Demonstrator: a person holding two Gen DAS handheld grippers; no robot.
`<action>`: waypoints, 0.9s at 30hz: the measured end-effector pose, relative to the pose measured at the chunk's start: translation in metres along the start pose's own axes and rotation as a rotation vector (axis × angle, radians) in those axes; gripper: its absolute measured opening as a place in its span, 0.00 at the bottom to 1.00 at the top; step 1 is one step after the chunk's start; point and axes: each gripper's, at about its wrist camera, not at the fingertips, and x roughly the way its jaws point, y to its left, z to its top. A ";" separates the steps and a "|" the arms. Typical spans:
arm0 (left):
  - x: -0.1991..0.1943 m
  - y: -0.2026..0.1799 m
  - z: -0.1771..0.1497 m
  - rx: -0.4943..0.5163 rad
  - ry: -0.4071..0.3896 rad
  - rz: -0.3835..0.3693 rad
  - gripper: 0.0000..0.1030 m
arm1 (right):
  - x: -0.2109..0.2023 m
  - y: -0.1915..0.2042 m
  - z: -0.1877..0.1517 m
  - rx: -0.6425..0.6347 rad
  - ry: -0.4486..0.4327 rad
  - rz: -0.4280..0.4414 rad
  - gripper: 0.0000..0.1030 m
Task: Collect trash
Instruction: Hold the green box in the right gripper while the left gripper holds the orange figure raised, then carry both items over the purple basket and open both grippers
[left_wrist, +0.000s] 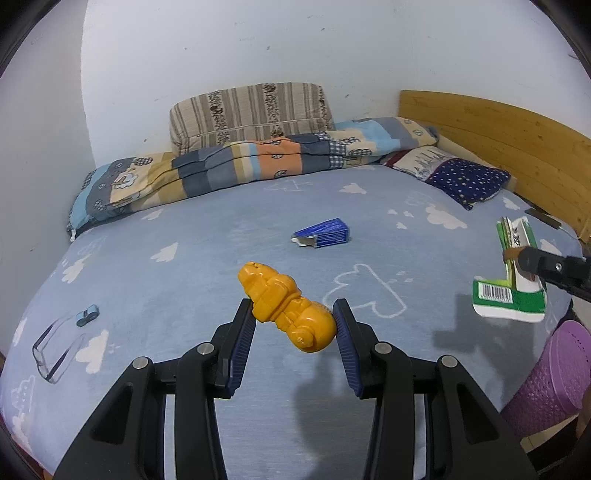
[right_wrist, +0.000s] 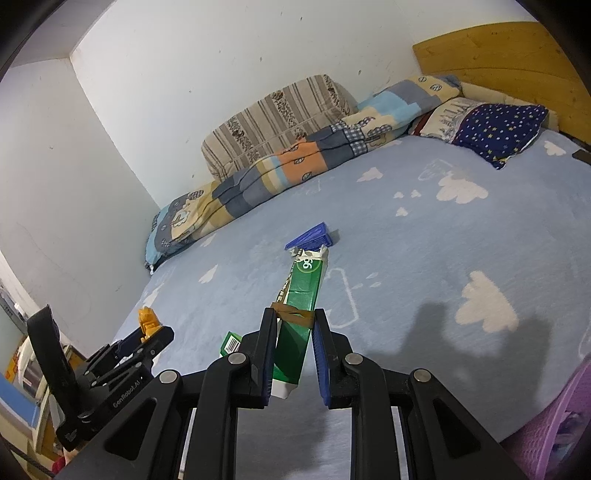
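The green carton (right_wrist: 301, 295), flattened and banded with a rubber band, is clamped in the right gripper (right_wrist: 295, 325) above the bed (right_wrist: 424, 258); the left gripper (left_wrist: 295, 321) grips a yellow plastic toy (left_wrist: 286, 304). The purple basket (left_wrist: 546, 380) sits at about four o'clock off the bed's edge. Best to carry each piece fully over the rim before letting go; the blue box (left_wrist: 323, 234) at twelve o'clock waits.
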 end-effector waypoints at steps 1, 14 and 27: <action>-0.001 -0.004 0.000 0.004 -0.003 -0.007 0.41 | -0.002 -0.001 0.001 0.002 -0.007 -0.007 0.19; -0.041 -0.093 -0.008 0.091 -0.025 -0.175 0.41 | -0.084 -0.026 -0.006 0.031 -0.086 -0.063 0.20; -0.079 -0.213 0.001 0.264 -0.081 -0.283 0.41 | -0.203 -0.120 -0.048 0.170 -0.135 -0.254 0.20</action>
